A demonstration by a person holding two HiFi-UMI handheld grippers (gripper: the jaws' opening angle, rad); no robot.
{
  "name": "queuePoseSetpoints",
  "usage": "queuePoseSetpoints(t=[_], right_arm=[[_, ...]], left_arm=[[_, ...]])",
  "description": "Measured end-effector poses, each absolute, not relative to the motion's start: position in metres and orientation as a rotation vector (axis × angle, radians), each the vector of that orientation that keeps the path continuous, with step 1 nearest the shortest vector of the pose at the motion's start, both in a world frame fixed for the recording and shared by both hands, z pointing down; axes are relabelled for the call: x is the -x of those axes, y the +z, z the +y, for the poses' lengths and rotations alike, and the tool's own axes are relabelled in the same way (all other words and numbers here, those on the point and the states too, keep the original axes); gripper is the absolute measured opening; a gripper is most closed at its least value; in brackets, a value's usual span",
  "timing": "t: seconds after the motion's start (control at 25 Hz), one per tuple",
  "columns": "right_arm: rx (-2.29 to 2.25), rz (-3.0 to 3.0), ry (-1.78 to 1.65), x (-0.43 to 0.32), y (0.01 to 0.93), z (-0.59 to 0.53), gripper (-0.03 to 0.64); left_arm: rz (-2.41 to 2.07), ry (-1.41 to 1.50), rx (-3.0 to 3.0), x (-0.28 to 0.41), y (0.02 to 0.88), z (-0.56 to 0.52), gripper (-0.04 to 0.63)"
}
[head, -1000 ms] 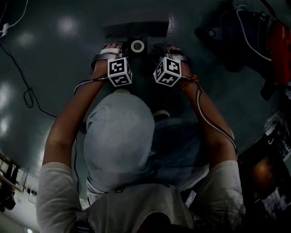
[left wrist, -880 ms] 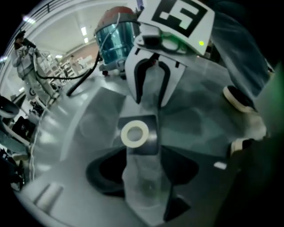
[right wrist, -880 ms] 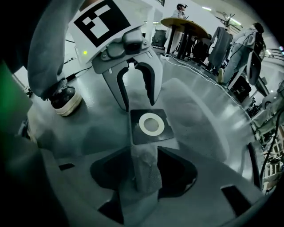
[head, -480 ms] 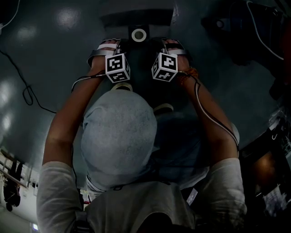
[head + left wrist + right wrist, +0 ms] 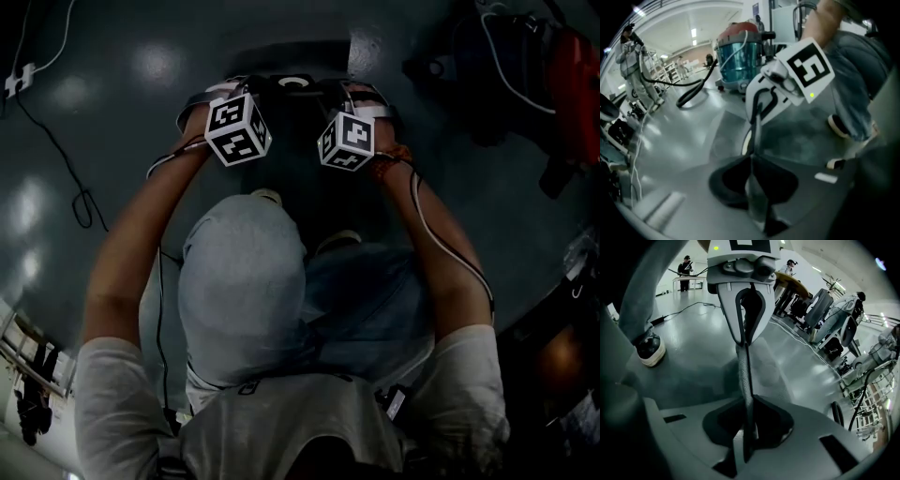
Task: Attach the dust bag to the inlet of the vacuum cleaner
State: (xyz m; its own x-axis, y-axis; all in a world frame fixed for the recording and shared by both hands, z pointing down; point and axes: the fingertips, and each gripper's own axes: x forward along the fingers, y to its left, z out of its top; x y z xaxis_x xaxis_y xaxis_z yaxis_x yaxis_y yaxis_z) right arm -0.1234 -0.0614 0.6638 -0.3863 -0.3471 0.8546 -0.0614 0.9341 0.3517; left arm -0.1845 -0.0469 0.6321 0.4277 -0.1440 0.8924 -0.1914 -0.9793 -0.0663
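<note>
dust bag point(image 5: 296, 84) is hanging edge-on over the floor, well apart from the vacuum point(image 5: 738, 51), with left hand-held gripper point(image 5: 753, 164) and right hand-held gripper point(image 5: 746, 411) just closing onto and now pinching opposite edges, risking the thin edge slipping or buckling under uneven pull.

A pale grey cap point(image 5: 244, 291) sits at centre, with a white short-sleeved shirt point(image 5: 281, 427) at six o'clock. Blue-grey trousers point(image 5: 370, 300) lie toward three o'clock, above shoes point(image 5: 337, 240) with pale soles. At twelve o'clock, white straps band the left hand point(image 5: 212, 103) and right hand point(image 5: 371, 105). A thin pale cable point(image 5: 441, 244) lines the right forearm below an orange wrist tie point(image 5: 392, 159). A dark cable point(image 5: 159, 291) hangs by the left arm.
</note>
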Motion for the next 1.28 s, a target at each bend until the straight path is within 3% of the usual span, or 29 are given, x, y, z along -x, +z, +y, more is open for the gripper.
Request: queuePoseSetpoints(t=[0.28,0.64,1.28], right_arm=[[-0.393,-1.991,-0.221,0.088,0.565,-0.095,0.029],[-0.559,-2.010,-0.060,-0.005,0.424,-0.077,0.026],[-0.912,-1.762,0.178,-0.256,0.358,0.025,0.026]], left_arm=[[-0.210,1.650,-2.670,0.149,0.534,-0.083,0.032],[0.009,1.662,-2.771,0.056,0.394,-0.079,0.034],[0.533,1.598,-2.938,-0.198,0.338,-0.003,0.034]])
